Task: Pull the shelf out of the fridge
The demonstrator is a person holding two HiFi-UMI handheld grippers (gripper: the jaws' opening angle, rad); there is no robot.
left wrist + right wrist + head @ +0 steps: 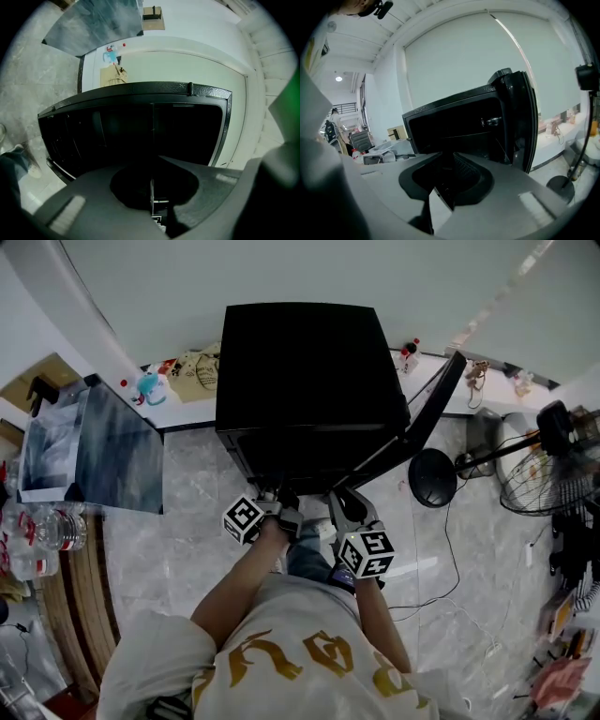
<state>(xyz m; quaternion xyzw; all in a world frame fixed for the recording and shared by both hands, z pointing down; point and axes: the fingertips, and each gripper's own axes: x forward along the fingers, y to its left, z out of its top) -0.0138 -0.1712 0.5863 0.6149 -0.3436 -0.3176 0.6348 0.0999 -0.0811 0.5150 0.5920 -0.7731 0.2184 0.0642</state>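
- head view: the boxy black mini fridge sits on the pale marble floor, with its black door swung wide open to the right. the left gripper and right gripper are both pushed up to the low front opening, side by side. the shelf itself is lost in the dark cavity from up here.
- left gripper view: this looks straight into the fridge. the left gripper has its jaws pinched nearly together on the front rim of the thin dark wire shelf. the shelf looks to be sitting inside the fridge, not drawn out yet.
- right gripper view: the right gripper is rolled over sideways, and its jaws are closed on the same thin shelf edge. the open door stands just to its right, in front of the cavity.
- my take on the pull: draw both grippers back toward the body at the same pace and height, so the shelf doesn't skew and jam in its side rails. keep the squeeze firm, since a thin wire rim could slip out easily. if it catches on a stop, a small lift of the front edge should help more than yanking. keep the right gripper clear of the door.
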